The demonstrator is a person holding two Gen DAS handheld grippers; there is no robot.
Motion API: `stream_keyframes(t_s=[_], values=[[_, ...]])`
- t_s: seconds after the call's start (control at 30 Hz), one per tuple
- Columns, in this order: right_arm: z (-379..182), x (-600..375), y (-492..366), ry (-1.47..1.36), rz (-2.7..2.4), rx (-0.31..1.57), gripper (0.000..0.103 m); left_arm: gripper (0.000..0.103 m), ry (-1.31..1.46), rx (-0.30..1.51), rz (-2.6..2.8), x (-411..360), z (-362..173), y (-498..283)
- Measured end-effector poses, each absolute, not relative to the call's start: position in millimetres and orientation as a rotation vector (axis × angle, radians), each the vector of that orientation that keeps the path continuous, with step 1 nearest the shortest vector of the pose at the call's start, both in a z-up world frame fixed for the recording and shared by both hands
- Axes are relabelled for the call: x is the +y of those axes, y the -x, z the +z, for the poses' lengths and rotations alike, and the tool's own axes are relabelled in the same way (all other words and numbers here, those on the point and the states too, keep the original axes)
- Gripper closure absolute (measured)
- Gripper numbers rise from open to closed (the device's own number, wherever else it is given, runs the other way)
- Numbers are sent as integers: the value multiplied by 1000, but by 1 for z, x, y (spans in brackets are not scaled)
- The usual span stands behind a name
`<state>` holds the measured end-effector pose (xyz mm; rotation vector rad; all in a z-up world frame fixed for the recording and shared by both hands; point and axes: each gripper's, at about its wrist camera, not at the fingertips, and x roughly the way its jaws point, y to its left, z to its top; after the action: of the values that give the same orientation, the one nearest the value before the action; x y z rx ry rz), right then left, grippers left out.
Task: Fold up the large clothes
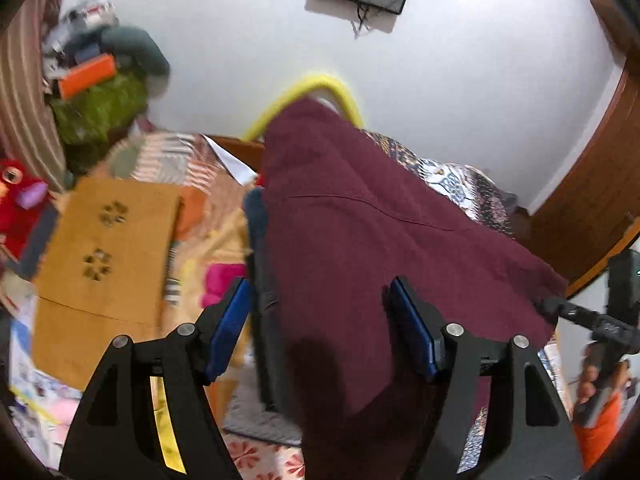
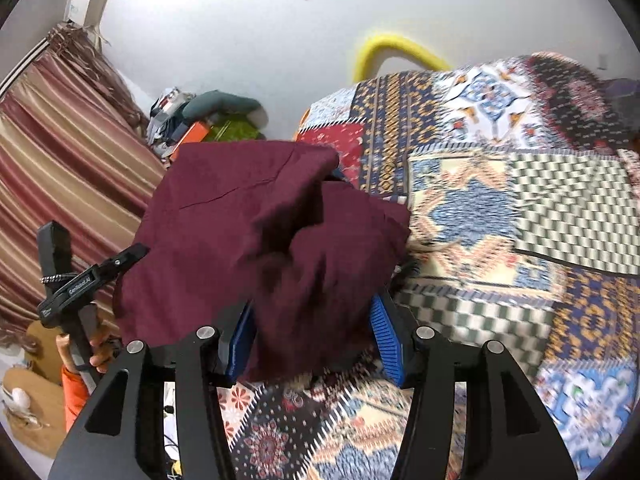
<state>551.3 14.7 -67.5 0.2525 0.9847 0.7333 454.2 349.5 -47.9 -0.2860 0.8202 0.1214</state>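
Maroon cloth: the garment is a plain dark-red fabric with a thin seam line across it; it hangs lifted above the quilt, spread between the two grippers.
Garment, left view: it fills the middle of the frame, its near edge dropping into the gap between the blue pads, with a darker, navy-looking edge showing along its left side.
Garment, right view: the same cloth bunches in loose folds and drapes down over the space between the fingers.
Left gripper: jaws stand wide apart; cloth lies between them, but whether either pad presses it cannot be told.
Right gripper: jaws also spread wide, with cloth bunched between the pads and hiding the inner faces; a grip cannot be confirmed.
Other gripper seen: in the right view, the left tool sits at the cloth's left edge, held by a hand.
Quilt: a patchwork bedcover in blue, orange, red and checked panels lies under and to the right of the garment.
Surroundings: a striped curtain hangs at left, a yellow tube curves against the white wall, a brown board lies left of the cloth, and a red toy sits at the far left.
Sharpness: both views are motion-blurred.
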Motion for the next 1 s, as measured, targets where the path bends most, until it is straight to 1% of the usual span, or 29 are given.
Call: stream_keyframes(t_s=[0.27, 0.4, 0.53, 0.7, 0.83, 1.0], values=[[14, -9, -480, -136, 724, 769, 54, 32, 269, 698, 123, 329, 12, -386], [54, -14, -433, -117, 749, 618, 54, 32, 186, 606, 120, 294, 54, -344], [90, -18, -383, -110, 755, 454, 54, 32, 85, 469, 137, 256, 88, -297], [112, -24, -321, -79, 750, 256, 54, 32, 82, 325, 93, 225, 111, -242], [113, -28, -287, -48, 739, 172, 54, 32, 56, 216, 94, 204, 115, -199], [101, -32, -263, -47, 723, 119, 54, 32, 29, 115, 150, 182, 101, -152]])
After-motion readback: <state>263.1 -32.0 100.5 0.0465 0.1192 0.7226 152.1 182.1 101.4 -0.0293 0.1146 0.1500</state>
